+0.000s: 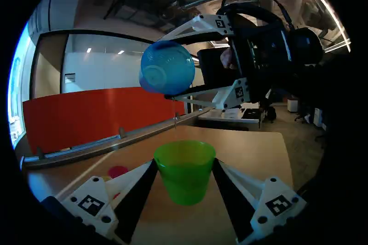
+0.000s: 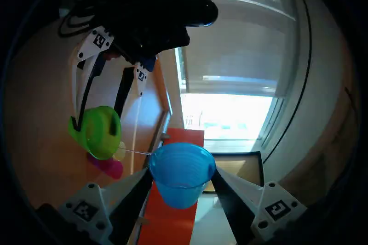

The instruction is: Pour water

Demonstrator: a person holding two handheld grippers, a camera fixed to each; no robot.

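- The left tool is closed partway, both fingers pressing on the sides of the green cup; the cup is upright, its mouth open upward, over the wooden desk; whether its base touches the desk I cannot tell
- The right tool is likewise closed partway, its two fingers clamped on the blue cup; in the left gripper view this cup hangs tilted directly above the green one, rim turned down, the two cups apart
- A thin stream of water runs from the blue cup's rim down toward the green cup's mouth; the right gripper view shows it as a fine line between the two rims
- A pink cup stands on the desk near the edge that runs along the orange partition, to the side of the green cup; part of it is hidden behind a finger of the left tool
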